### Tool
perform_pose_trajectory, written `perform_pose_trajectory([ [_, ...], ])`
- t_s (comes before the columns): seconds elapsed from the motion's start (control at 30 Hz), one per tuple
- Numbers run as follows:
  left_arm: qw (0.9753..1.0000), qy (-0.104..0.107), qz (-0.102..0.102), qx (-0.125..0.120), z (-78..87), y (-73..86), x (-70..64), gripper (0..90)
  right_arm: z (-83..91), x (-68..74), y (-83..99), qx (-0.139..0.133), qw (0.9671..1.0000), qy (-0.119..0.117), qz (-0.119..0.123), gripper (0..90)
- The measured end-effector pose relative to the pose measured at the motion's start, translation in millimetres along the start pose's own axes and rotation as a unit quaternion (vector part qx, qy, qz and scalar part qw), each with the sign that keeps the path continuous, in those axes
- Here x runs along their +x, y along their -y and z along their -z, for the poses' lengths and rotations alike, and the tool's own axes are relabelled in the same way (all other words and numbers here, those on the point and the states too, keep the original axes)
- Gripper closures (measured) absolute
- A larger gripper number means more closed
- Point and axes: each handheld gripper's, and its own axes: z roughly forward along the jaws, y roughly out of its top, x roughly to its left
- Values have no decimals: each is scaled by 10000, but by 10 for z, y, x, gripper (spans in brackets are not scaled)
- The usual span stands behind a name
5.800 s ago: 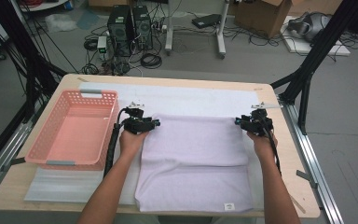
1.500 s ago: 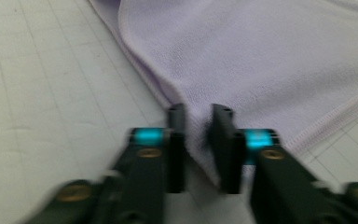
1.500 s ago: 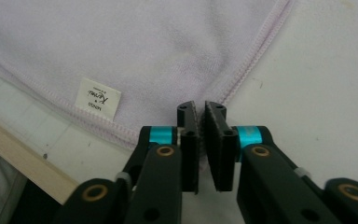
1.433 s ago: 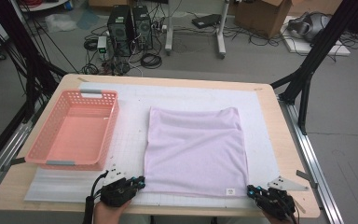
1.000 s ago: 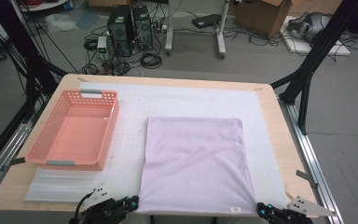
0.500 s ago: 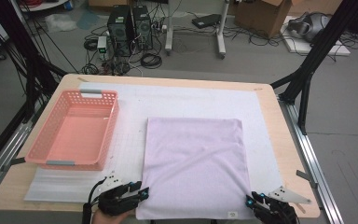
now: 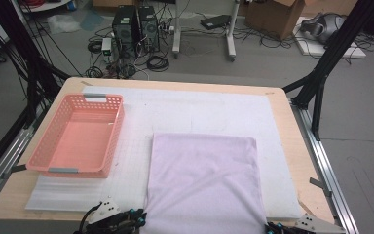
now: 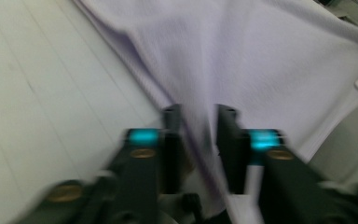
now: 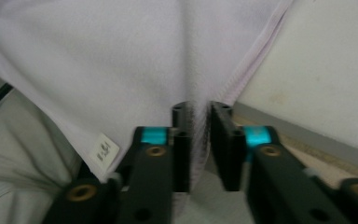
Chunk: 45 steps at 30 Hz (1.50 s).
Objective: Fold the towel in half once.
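A lavender cloth [image 7: 204, 180] lies folded flat on the white mat [image 7: 199, 109], and its near edge reaches over the table's front edge. My left gripper [image 7: 139, 219] is at the cloth's near left corner. In the left gripper view, the left gripper [image 8: 198, 121] is shut on a ridge of the cloth [image 8: 261, 56]. My right gripper [image 7: 272, 226] is at the near right corner. In the right gripper view, the right gripper [image 9: 196, 112] pinches the cloth [image 9: 98, 56] beside its stitched hem. A small white label [image 9: 101, 150] hangs near that corner.
An empty pink basket [image 7: 78, 136] stands on the left part of the mat. The wooden table [image 7: 292, 126] has metal rails along both sides. Computers, cables and boxes lie on the floor beyond the far edge.
Both grippers have drawn back toward the person and sunk to the frame's bottom edge, pulling the cloth's near edge with them. Earlier, they brought the far edge forward into a fold.
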Motion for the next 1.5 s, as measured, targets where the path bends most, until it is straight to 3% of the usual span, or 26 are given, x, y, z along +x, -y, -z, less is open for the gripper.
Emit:
perform_pose_trajectory([
  [0.07, 9998, 24, -19, -175, -38, -105, 50, 550, -12, -36, -67, -187, 9998, 115, -4, 627],
  [0.2, 9984, -51, -305, -465, -145, -346, 184, 502, -71, -127, -251, -527, 9981, 287, 151, 614],
  [0.33, 9971, 92, -377, -647, -318, -543, 321, 496, -168, -200, -419, -811, 9957, 358, 281, 592],
  [0.47, 9977, -12, -385, -555, -516, -723, 429, 489, -273, -263, -572, -986, 9925, 487, 531, 544],
  [0.53, 9978, -121, -358, -548, -597, -813, 487, 475, -323, -311, -639, -1010, 9921, 528, 517, 521],
  [0.6, 9982, -70, -250, -541, -668, -899, 534, 475, -367, -363, -702, -989, 9926, 525, 477, 515],
  [0.7, 9985, -46, -239, -491, -777, -1020, 607, 474, -422, -464, -791, -999, 9925, 533, 467, 500],
  [0.83, 9983, -175, -247, -501, -911, -1146, 700, 467, -495, -615, -906, -1014, 9927, 517, 392, 497],
  [1.07, 9986, -300, -236, -376, -1097, -1293, 865, 472, -649, -784, -1064, -925, 9940, 440, 378, 501],
  [1.13, 9979, -384, -214, -479, -1135, -1314, 903, 471, -696, -807, -1107, -907, 9942, 423, 392, 501],
  [1.27, 9983, -484, -97, -324, -1220, -1325, 999, 470, -782, -835, -1189, -880, 9944, 407, 420, 501],
  [1.37, 9984, -557, -22, -70, -1294, -1321, 1052, 483, -834, -844, -1239, -854, 9947, 408, 413, 501],
  [1.47, 9980, -636, -10, 29, -1360, -1329, 1073, 590, -879, -855, -1270, -818, 9949, 429, 412, 498],
  [1.5, 9977, -681, -15, 65, -1376, -1328, 1077, 666, -889, -857, -1276, -826, 9948, 435, 412, 498],
])
